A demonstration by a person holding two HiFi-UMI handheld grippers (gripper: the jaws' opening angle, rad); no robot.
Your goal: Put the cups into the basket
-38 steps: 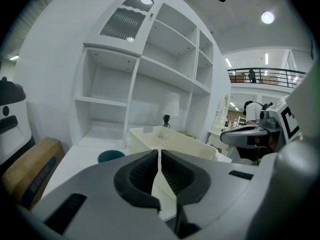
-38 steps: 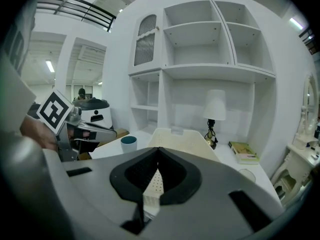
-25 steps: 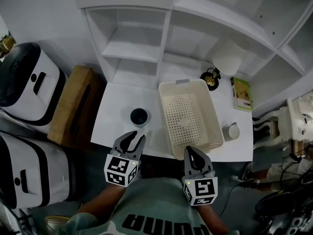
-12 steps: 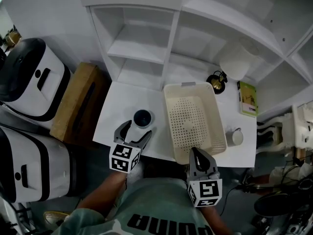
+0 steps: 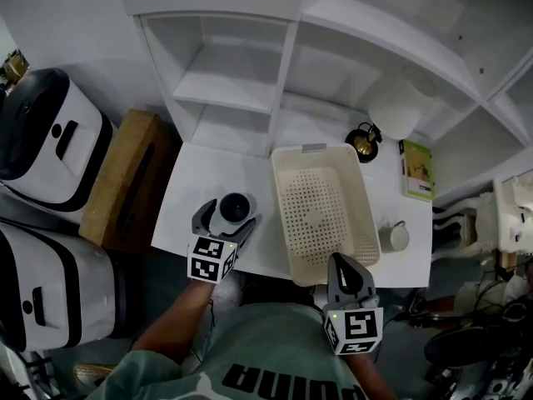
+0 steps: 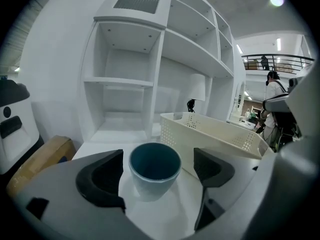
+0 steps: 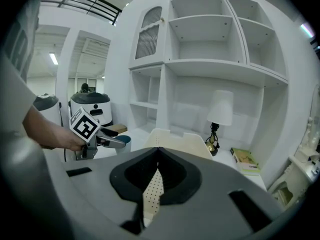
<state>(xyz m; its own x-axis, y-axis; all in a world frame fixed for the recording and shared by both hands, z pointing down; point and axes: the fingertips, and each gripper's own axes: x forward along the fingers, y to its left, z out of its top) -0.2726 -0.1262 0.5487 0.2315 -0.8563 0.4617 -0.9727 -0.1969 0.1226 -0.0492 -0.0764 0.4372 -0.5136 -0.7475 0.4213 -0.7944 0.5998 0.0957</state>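
1. Left gripper (image 6: 156, 160) is standing with its jaws spread wide on either side of a pale blue, round ceramic cup with a dark teal inside (image 6: 154, 170). The jaws have just been opening, and neither pad is pressing on the cup.
2. That cup is standing upright on the white rectangular table (image 5: 196, 173), just to the left of the cream perforated plastic basket (image 5: 281, 200) and outside it.
3. Right gripper (image 7: 157, 152) is hovering at the basket's near edge with its jaws closed tight together and nothing between them.
4. A small pale cup with a handle (image 5: 394, 237) is sitting on the table just beside the basket's right wall, also outside it.
5. Behind the basket, a table lamp with a white shade and a dark, brassy base (image 5: 396, 104) is standing near the far corner, and a green book (image 5: 415, 170) is lying to its right.
6. A tall white shelf unit (image 5: 237, 65) is rising behind the table, and a brown cardboard box (image 5: 125, 182) is sitting just off the table's left side.
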